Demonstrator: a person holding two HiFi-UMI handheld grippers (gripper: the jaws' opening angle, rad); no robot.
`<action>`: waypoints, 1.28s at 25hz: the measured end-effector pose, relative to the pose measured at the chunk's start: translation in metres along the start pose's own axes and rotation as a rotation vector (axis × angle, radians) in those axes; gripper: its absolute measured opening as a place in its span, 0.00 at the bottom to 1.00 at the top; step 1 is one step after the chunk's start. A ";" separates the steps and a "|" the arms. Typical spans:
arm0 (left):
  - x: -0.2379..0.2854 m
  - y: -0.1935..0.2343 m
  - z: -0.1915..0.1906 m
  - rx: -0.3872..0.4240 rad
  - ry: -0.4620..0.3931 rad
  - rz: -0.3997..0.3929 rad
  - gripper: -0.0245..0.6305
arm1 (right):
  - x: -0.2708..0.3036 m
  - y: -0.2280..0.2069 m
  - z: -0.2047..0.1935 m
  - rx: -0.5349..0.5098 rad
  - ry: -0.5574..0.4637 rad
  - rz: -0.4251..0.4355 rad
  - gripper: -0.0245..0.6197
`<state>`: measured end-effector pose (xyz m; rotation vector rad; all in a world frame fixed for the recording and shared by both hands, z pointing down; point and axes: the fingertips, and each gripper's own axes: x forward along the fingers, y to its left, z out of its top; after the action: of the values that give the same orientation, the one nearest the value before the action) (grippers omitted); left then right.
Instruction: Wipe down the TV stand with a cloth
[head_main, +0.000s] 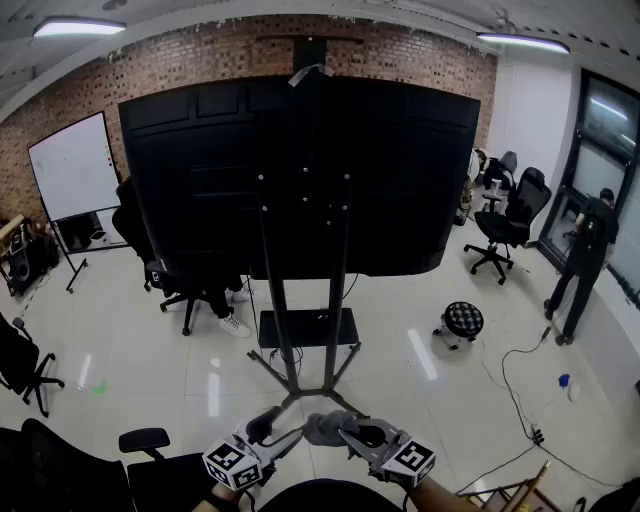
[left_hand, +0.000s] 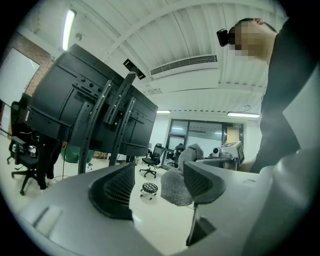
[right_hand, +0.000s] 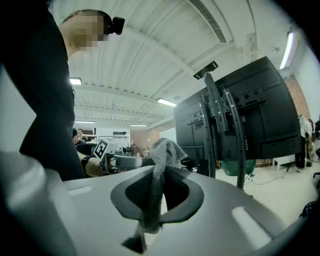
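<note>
Right gripper clamping tight on a crumpled grey cloth, the bunch sticking up past the jaws. Left gripper holding its jaws apart, gripping nothing, with the cloth just beside it. Black metal TV stand standing straight ahead of both grippers: 2 uprights running vertical, spread base legs lying nearest, large black screen hanging above. Judging the right gripper best placed, since it is carrying the cloth. Glossy white tile floor lying underfoot; red brick wall, whiteboard and black office chair standing around.
</note>
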<state>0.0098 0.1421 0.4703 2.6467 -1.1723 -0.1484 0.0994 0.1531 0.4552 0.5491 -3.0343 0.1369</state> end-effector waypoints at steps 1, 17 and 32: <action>0.002 -0.003 0.001 0.001 0.002 0.004 0.54 | -0.004 -0.001 -0.001 -0.006 -0.002 0.009 0.06; 0.051 0.025 0.005 -0.001 0.035 0.038 0.54 | 0.000 -0.064 -0.005 0.051 -0.035 0.016 0.06; 0.116 0.162 0.071 0.038 0.035 -0.088 0.54 | 0.126 -0.175 0.049 0.016 -0.101 -0.070 0.06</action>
<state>-0.0412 -0.0615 0.4449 2.7240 -1.0592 -0.0960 0.0413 -0.0586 0.4286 0.6824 -3.1089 0.1343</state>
